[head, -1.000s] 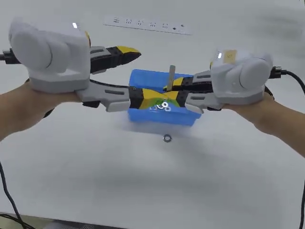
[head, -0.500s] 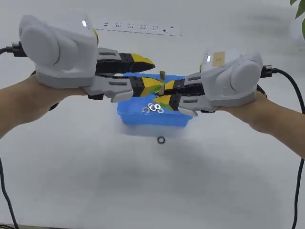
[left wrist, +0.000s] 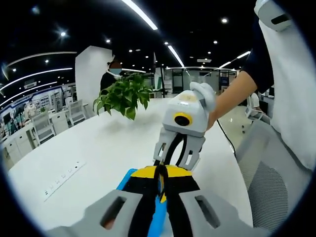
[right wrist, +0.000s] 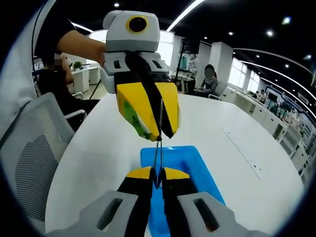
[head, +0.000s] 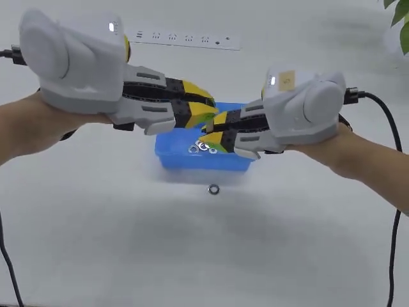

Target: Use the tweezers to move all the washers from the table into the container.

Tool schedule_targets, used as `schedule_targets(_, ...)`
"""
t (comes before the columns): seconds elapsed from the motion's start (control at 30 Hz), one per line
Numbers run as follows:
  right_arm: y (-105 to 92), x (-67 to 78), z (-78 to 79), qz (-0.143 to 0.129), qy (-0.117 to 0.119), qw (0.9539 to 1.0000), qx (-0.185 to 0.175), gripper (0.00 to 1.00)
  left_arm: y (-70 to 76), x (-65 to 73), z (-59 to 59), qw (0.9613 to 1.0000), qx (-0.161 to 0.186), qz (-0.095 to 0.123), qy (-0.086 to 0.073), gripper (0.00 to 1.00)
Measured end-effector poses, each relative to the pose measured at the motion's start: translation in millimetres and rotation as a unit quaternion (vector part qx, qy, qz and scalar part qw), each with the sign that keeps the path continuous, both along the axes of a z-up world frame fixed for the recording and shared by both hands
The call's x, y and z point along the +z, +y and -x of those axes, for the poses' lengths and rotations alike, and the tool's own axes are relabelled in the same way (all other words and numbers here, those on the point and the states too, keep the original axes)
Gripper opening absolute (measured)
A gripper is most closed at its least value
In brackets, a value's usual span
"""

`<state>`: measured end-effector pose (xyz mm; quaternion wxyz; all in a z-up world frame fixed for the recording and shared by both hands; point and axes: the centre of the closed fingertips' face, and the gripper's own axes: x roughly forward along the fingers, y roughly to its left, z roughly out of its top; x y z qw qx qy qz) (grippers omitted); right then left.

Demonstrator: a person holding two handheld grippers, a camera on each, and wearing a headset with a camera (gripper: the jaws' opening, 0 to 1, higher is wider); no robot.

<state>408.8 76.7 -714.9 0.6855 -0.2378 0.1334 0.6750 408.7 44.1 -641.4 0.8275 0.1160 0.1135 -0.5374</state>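
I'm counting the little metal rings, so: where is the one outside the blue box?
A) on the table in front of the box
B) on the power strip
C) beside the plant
A: one ring lies on the table just in front of the blue box.

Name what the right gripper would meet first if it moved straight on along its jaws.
Probably the left gripper: its yellow jaw tips face the right gripper head-on above the blue container, with the tweezers spanning both. The exact gap is unclear.
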Motion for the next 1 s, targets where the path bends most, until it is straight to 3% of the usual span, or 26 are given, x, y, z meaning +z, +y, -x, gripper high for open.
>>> schedule_targets(0.17,2.5,4.6,1.1,-0.005,0.000,1.0000,0.002,0.08,-5.4,5.6,0.6,0.9998,-0.007,0.015,0.008,0.08)
schedule_targets(0.3,3.8,3.9,0.1,0.001,-0.002,1.0000,0.001,0.08,-4.7,4.4,-1.6,0.9999,-0.004,0.012,0.006,0.07)
schedule_targets(0.43,4.0,2.0,0.3,0.008,-0.006,0.9999,0.003,0.09,-4.4,2.2,-1.6,1.0000,-0.003,-0.004,-0.004,0.05)
schedule_targets(0.67,4.8,2.4,-3.9,0.008,-0.005,0.9999,-0.013,0.11,-0.7,1.1,-0.9,0.9990,-0.009,-0.023,-0.037,0.05)
schedule_targets(0.8,3.2,4.9,-6.8,0.004,-0.018,0.9996,-0.021,0.12,-0.8,2.5,-2.4,0.9985,-0.008,-0.026,-0.047,0.05)
schedule_targets(1.0,0.0,8.6,-9.8,-0.008,-0.013,0.9991,-0.040,0.16,0.4,3.5,-5.2,0.9980,-0.001,-0.031,-0.054,0.05)
